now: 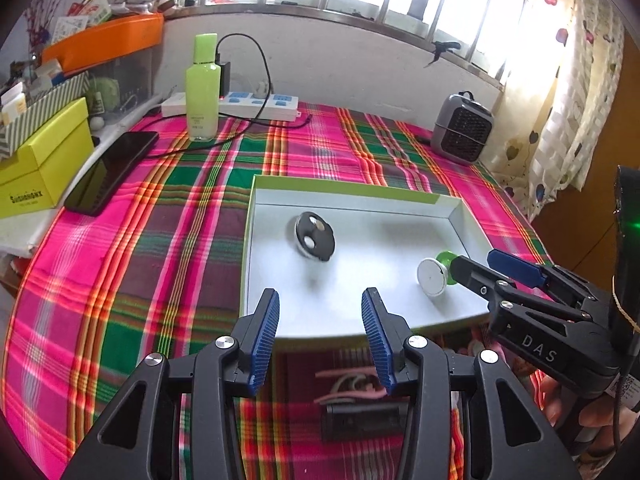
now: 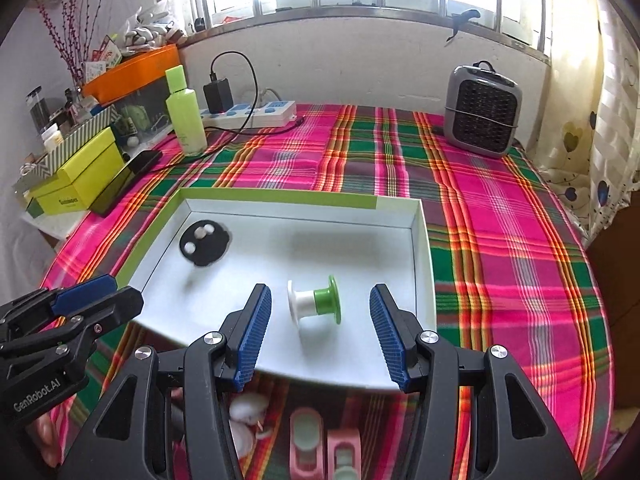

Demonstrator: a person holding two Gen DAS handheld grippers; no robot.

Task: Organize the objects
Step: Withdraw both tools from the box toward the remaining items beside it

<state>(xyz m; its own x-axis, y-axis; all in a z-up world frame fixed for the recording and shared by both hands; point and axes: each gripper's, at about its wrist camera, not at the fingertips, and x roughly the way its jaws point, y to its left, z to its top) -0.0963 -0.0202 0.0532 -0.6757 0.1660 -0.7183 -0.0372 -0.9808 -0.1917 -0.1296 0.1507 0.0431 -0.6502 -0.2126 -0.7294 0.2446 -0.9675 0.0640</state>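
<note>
— Any lettering you can read?
— "DAS" in white on the right gripper point(image 1: 486, 266); "GenRobot.AI" on the left gripper point(image 2: 100, 292).
— And the yellow box point(image 1: 44, 160)?
— Dark print on its front (too blurred to read); the bottle point(image 1: 203, 88) label likewise.

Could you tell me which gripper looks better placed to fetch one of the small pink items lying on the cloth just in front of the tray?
Probably the right. The pink items lie directly beneath the open right gripper, beside the tray; under the left gripper lies mainly a dark object.
</note>
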